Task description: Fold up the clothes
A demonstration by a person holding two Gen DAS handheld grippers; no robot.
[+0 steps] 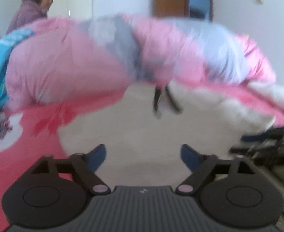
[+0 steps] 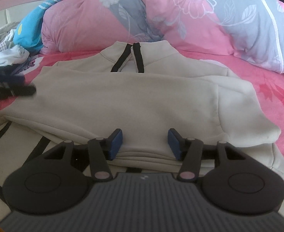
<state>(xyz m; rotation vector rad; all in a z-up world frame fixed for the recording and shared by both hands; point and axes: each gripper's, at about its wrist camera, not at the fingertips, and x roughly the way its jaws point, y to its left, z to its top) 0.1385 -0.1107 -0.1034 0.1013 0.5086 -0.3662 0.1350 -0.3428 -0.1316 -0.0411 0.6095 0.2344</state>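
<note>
A cream sweatshirt (image 2: 122, 96) with a black-trimmed zip collar (image 2: 136, 58) lies flat on the pink bed sheet (image 2: 267, 89), its sleeves folded across the chest. My right gripper (image 2: 144, 143) stands open low over the near folded edge, with cloth lying between its blue pads (image 2: 115, 143) but not pinched. In the blurred left wrist view, my left gripper (image 1: 144, 154) is wide open above the same sweatshirt (image 1: 138, 131), with nothing between its fingers. The collar zip (image 1: 165, 100) shows ahead of it. Each gripper appears as a dark blur at the edge of the other's view.
A bulky pink and grey floral duvet (image 2: 200, 19) is heaped along the far side of the bed. A blue garment (image 2: 29, 31) and a pile of white and dark clothes (image 2: 8, 58) lie at the left. A person (image 1: 33, 9) stands beyond the bed.
</note>
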